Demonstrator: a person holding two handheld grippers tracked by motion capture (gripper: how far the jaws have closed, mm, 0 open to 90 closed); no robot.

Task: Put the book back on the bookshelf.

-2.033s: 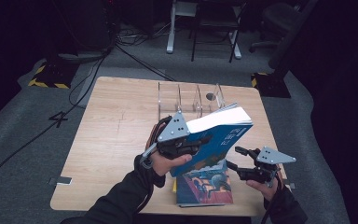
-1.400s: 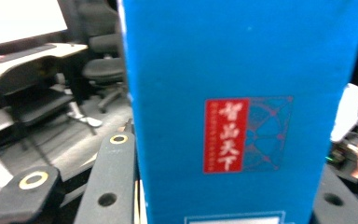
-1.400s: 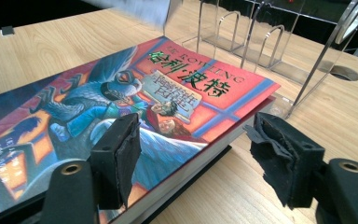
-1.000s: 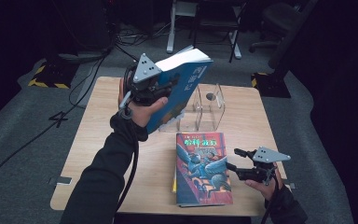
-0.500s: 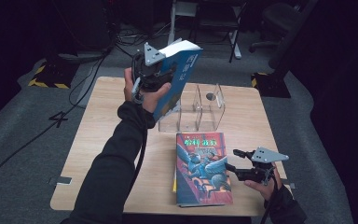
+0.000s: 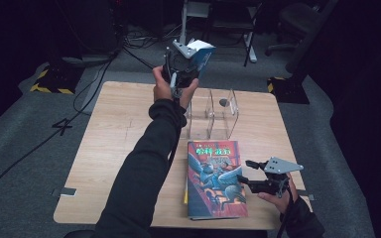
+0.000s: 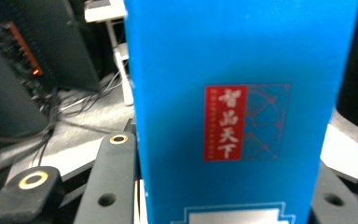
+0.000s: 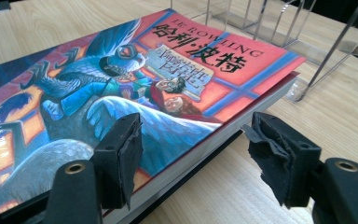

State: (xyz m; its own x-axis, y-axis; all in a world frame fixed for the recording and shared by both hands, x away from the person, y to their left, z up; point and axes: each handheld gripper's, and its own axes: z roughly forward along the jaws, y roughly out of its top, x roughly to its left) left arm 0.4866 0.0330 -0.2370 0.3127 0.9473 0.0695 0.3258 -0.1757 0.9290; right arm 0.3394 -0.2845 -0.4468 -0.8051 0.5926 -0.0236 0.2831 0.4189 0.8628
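Observation:
My left gripper (image 6: 183,67) is raised above the table's far edge and shut on a blue book (image 6: 201,57), which it holds upright just behind a clear acrylic book rack (image 6: 218,111). In the left gripper view the blue book's cover (image 7: 242,93), with its red label, stands between the black jaws of the left gripper (image 7: 223,196). An illustrated book (image 6: 216,178) lies flat on the wooden table (image 6: 119,144) in front of the rack. My right gripper (image 6: 243,171) hovers open at that book's right edge. In the right gripper view one pad (image 8: 126,149) sits over the cover (image 8: 121,84) and the other pad is beside the edge.
The rack (image 8: 270,23) has several upright clear dividers with empty slots. A thin yellow edge (image 6: 185,197) shows under the illustrated book. Cables (image 6: 104,54) and chair legs (image 6: 250,44) lie on the floor beyond the table. The table's left half is bare wood.
My left hand has carried the blue book farther away and to the right, to behind the rack, and turned it more edge-on. The right gripper and the illustrated book have stayed put.

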